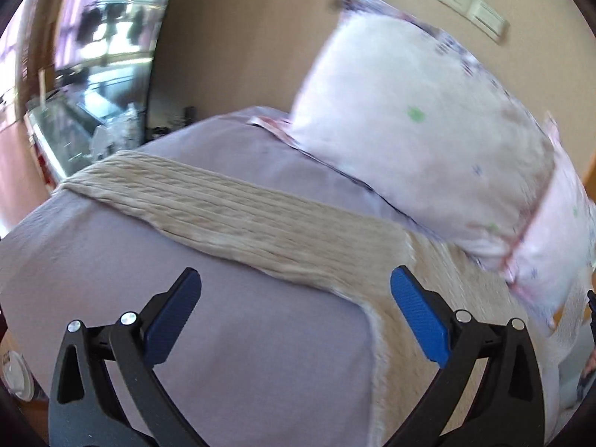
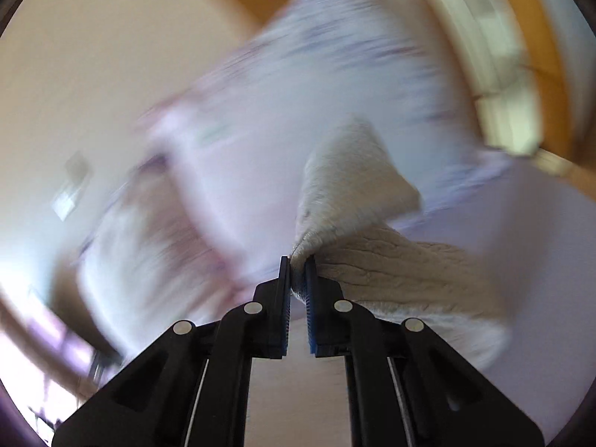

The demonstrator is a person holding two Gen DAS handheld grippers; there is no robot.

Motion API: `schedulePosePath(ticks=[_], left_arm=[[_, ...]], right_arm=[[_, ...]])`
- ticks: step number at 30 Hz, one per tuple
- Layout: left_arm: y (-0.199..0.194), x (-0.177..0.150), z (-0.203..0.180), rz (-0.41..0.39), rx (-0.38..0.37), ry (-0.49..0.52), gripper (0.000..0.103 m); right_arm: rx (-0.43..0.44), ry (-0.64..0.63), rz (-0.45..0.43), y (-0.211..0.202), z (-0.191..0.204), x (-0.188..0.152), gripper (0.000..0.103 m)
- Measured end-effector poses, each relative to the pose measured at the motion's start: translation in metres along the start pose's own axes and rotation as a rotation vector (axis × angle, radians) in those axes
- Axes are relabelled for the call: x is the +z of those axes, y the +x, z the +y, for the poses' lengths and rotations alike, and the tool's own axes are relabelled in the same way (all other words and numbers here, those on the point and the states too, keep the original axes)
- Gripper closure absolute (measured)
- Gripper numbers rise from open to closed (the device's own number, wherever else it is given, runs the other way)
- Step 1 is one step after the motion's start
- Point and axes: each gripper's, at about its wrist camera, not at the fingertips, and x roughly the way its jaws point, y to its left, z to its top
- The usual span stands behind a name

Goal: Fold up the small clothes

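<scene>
A beige cable-knit garment (image 1: 238, 216) lies spread on a lilac bed sheet (image 1: 260, 354), one long part running left and another part going down to the right. My left gripper (image 1: 296, 283) is open and empty, hovering just above the garment's near edge. In the right wrist view my right gripper (image 2: 298, 260) is shut on a bunched edge of the same beige garment (image 2: 346, 193) and holds it lifted above the bed; that view is strongly motion-blurred.
A large white floral pillow (image 1: 428, 141) leans against the beige wall (image 1: 242, 37) behind the garment. A window and glass cabinet (image 1: 85, 85) stand at far left. The bed's left edge drops off near a cup lid (image 1: 15, 372). Wooden trim (image 2: 540, 74) shows at upper right.
</scene>
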Motion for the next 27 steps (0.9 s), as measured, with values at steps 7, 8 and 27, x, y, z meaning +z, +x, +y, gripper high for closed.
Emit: schedulePosePath(ticks=[7,8,27], left_arm=[[0.017,0.034,0.073,0.046,0.008,-0.208,0.015],[0.018,0.035,0.084,0.049,0.005,-0.233,0.021],[0.035,0.094,0.13,0.012,-0.054,-0.419,0.096]], right_arm=[[0.227,-0.238,0.258,0.053,0.122,-0.077,0.053],[0.206,-0.242,0.214,0.038,0.115,-0.076,0.037],[-0.036,-0.101,0.049,-0.04,-0.015,-0.049,0.033]])
